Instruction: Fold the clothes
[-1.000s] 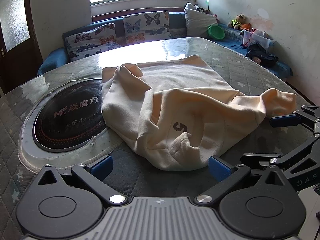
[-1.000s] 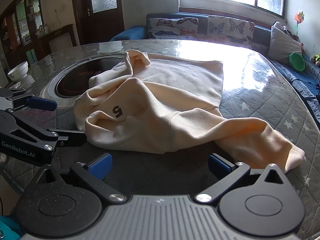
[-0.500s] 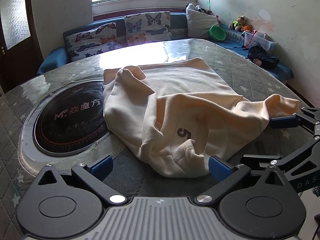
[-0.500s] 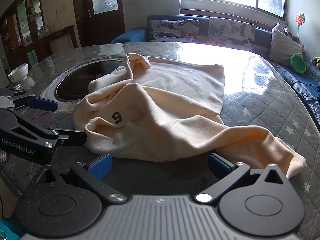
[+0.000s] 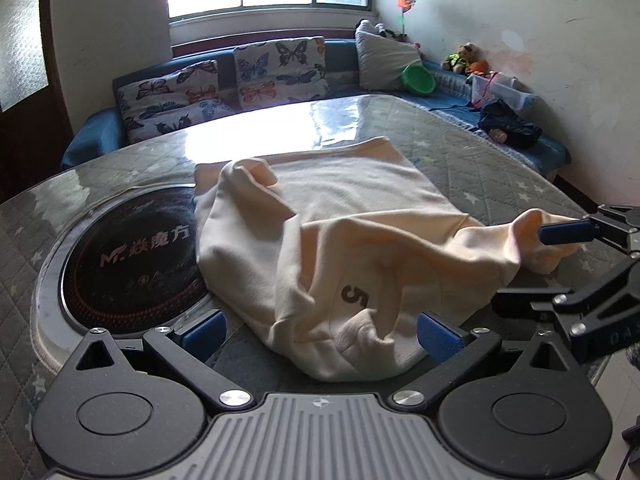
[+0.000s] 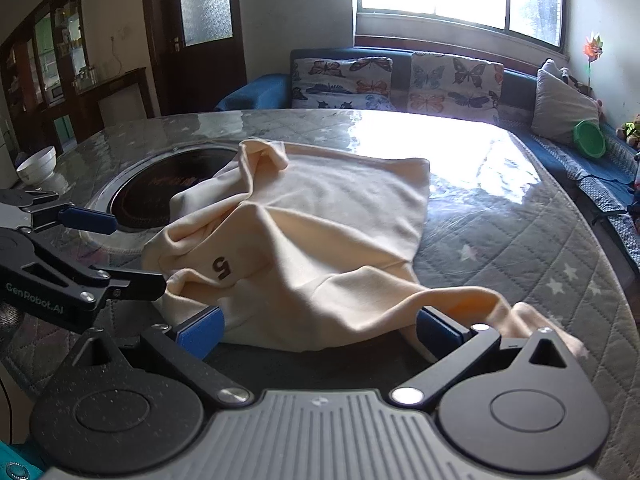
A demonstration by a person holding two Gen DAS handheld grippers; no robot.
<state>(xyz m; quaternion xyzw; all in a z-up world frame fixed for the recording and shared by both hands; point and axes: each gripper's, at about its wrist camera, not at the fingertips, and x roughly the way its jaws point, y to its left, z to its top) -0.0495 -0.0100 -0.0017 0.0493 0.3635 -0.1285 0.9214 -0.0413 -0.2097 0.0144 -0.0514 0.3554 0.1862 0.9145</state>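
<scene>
A cream sweatshirt [image 5: 352, 216] with a dark "5" lies crumpled on the round table, also visible in the right wrist view as the sweatshirt [image 6: 332, 216]. My left gripper [image 5: 320, 334] is open wide, and the garment's near bunched edge reaches between its blue pads [image 5: 202, 330]. My right gripper [image 6: 320, 330] is open too, with the sleeve [image 6: 460, 300] running across its right pad. From the left wrist view, the right gripper [image 5: 520, 268] straddles the sleeve end [image 5: 532, 224]. The left gripper [image 6: 138, 252] stands beside the "5" fold.
A black round hob [image 5: 128, 256] is set into the quilt-patterned table [image 6: 540, 240], partly under the garment. A white bowl [image 6: 36, 164] stands at the table's far left edge. A blue sofa with butterfly cushions [image 5: 276, 68] runs behind the table.
Both grippers have come closer to the sweatshirt. The sleeve end now lies between the right gripper's fingers, and the near bunched edge now reaches between the left gripper's pads.
</scene>
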